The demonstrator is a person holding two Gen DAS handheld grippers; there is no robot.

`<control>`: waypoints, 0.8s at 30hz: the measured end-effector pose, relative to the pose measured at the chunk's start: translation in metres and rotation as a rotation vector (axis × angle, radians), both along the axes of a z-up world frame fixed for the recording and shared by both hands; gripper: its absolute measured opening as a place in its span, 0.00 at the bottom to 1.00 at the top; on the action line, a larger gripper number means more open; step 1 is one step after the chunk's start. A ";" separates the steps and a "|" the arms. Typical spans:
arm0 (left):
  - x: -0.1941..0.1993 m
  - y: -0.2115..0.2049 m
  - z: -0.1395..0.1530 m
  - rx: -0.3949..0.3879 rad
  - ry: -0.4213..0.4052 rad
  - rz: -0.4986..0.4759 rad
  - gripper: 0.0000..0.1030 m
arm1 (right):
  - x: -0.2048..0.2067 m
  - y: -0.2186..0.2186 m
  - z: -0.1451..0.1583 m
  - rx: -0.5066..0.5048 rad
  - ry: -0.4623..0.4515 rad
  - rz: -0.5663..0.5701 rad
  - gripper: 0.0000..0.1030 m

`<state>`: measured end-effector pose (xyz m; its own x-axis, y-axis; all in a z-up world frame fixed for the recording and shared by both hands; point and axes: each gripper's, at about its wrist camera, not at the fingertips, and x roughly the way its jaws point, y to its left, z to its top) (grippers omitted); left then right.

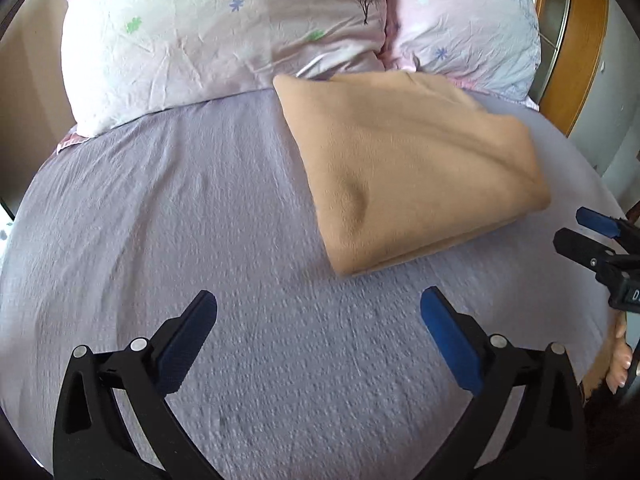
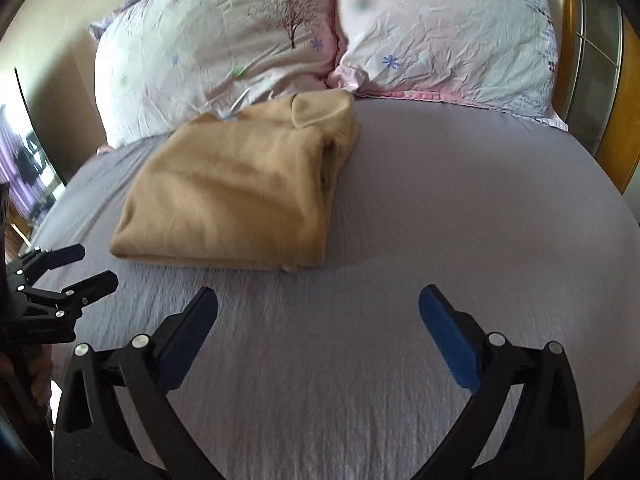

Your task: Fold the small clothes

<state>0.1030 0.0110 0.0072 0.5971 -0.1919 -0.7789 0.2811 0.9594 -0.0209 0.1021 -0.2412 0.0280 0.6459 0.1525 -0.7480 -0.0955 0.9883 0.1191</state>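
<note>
A: How did the claws stand?

B: The left gripper (image 1: 318, 306) and the right gripper (image 2: 318, 306) both gaped wide, holding nothing, above the lilac textured bedsheet (image 1: 200, 208).

A: And the garment?

B: The folded tan fleece garment (image 2: 228, 196) lay just ahead, touching the floral pillows (image 1: 208, 32). A one-layer pinch could've undone the stack, I'd judge.
</note>
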 end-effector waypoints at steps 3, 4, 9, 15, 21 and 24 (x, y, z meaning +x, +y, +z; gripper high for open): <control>0.004 -0.001 -0.009 0.019 0.027 0.002 0.99 | 0.014 0.016 -0.011 -0.012 0.029 0.005 0.98; 0.005 -0.002 -0.011 0.030 0.032 0.007 0.99 | 0.014 0.020 -0.014 -0.035 0.034 0.005 0.98; 0.004 -0.003 -0.011 0.052 0.027 0.009 0.99 | 0.022 0.044 -0.026 -0.133 0.045 0.010 0.98; 0.003 -0.003 -0.011 0.052 0.027 0.010 0.99 | 0.024 0.044 -0.030 -0.117 0.062 -0.008 0.98; 0.003 -0.003 -0.011 0.052 0.028 0.012 0.99 | 0.023 0.045 -0.030 -0.117 0.054 -0.007 0.98; 0.003 -0.003 -0.011 0.052 0.028 0.012 0.99 | 0.023 0.045 -0.030 -0.117 0.054 -0.008 0.98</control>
